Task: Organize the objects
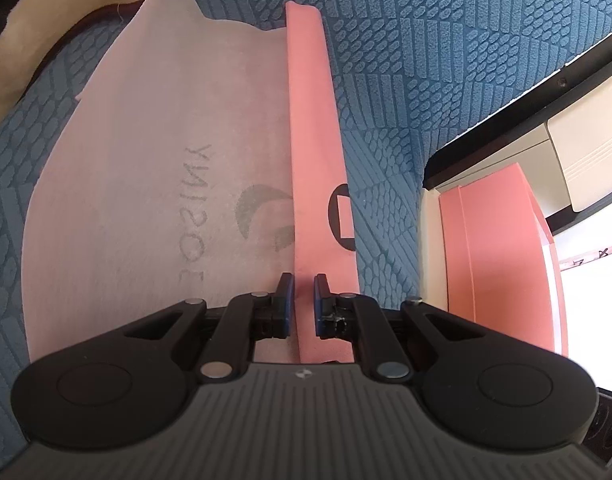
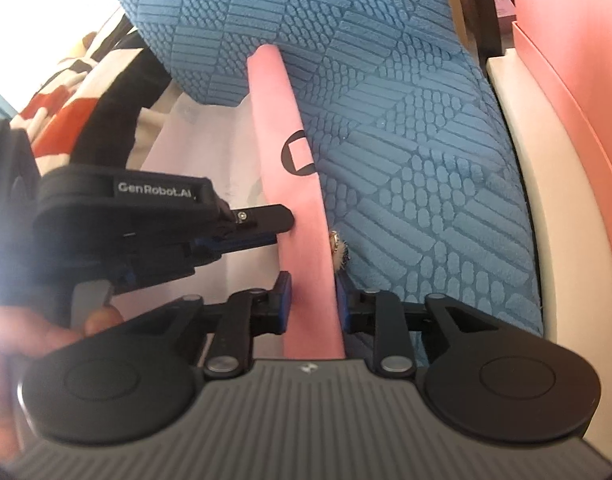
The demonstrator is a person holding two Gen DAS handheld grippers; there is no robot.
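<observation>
1. Your left gripper (image 1: pixel 303 286) is nearly closed, and the raised fold of the pink bag (image 1: pixel 317 152) runs between its blue pads (image 1: pixel 288 300). The right wrist view shows it from the side, clamped on that fold, so I read it as pinching the bag.
2. Your right gripper (image 2: pixel 311 292) straddles the same pink fold nearer to you. Its jaws stand wider, and one pad is touching cloth, but I can't tell whether they actually grip.
3. The bag lies flat on the blue textured cushion (image 1: pixel 405 80), pale inner face with mirrored lettering up and the pink strip along its right edge. A black square logo (image 1: pixel 341 216) sits on the strip.
4. A small fuzzy trinket (image 2: pixel 338 250) lies on the cushion just beside the fold, near your right pad.
5. A pink box (image 1: pixel 497 248) sits off the cushion edge, to the right.
6. Step in hand, my read: holding or opening the bag mouth, probably to load the trinket.
7. Next move needs the left pinch steady. Settle the right gripper first: either commit to the fold or free it for the trinket.
</observation>
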